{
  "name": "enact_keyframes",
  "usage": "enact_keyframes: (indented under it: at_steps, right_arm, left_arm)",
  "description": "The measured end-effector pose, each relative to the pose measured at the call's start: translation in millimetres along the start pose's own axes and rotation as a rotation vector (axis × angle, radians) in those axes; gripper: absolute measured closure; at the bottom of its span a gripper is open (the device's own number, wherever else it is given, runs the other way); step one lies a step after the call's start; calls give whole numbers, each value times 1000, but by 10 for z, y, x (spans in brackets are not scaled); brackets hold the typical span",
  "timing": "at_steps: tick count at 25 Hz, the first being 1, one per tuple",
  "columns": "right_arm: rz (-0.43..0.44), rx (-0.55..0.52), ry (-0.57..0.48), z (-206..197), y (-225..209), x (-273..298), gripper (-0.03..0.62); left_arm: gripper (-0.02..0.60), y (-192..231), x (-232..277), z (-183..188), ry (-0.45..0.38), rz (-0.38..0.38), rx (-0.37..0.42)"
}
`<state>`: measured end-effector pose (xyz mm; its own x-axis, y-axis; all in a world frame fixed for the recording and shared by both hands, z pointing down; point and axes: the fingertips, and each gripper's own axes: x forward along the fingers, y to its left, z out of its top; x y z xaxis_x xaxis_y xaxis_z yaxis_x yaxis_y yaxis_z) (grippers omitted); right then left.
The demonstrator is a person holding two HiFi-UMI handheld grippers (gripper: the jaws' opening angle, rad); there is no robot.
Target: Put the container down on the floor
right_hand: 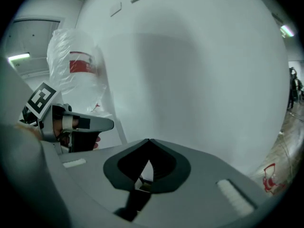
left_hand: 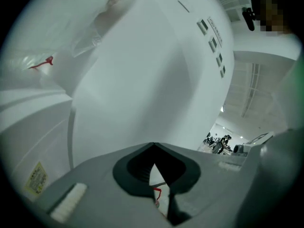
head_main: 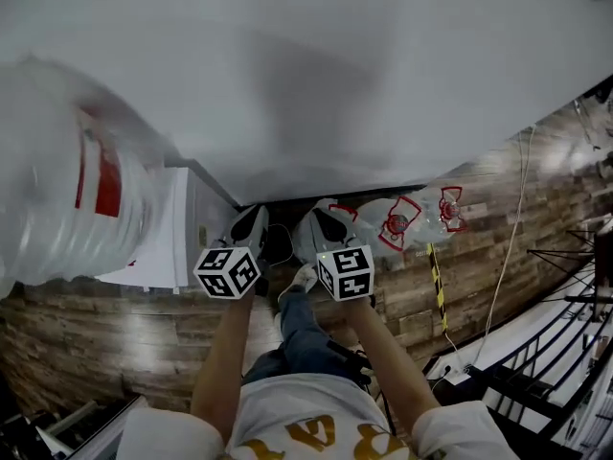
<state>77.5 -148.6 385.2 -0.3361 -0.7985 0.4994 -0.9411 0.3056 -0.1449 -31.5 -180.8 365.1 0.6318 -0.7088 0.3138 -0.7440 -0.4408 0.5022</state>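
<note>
The floor (head_main: pixel 115 333) is brown wood planks, a bit shiny, and far behind the container I can see a big bright room with white walls. The container (head_main: pixel 335 75) is very big, white, smooth and round at the side. It is up off the floor and fills most of what I see. My left claw (head_main: pixel 251 220) and my right claw (head_main: pixel 326 220) are side by side at the container's bottom edge. Both claws are pressed together at the tips, pinching that edge, and only a thin white gap shows behind the tips. Left of the container is a tall thing wrapped in clear crinkly plastic (head_main: pixel 67 199) with a red label, and under it a flat white box (head_main: pixel 168 228). Just below the container's edge, clear bags with red print (head_main: pixel 397 220) lie on the floor. Near them are a yellow and black stripe (head_main: pixel 438 286) and a thin white cord (head_main: pixel 508 257). My legs stand below the container
</note>
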Motion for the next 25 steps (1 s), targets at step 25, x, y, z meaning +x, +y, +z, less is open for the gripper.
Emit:
enact_keyframes:
  at_steps: [25]
  right_arm:
    - [-34, -12, -277, 843, 601, -1428, 568]
  left_arm:
    - [580, -961, -1174, 714, -126, -70, 244]
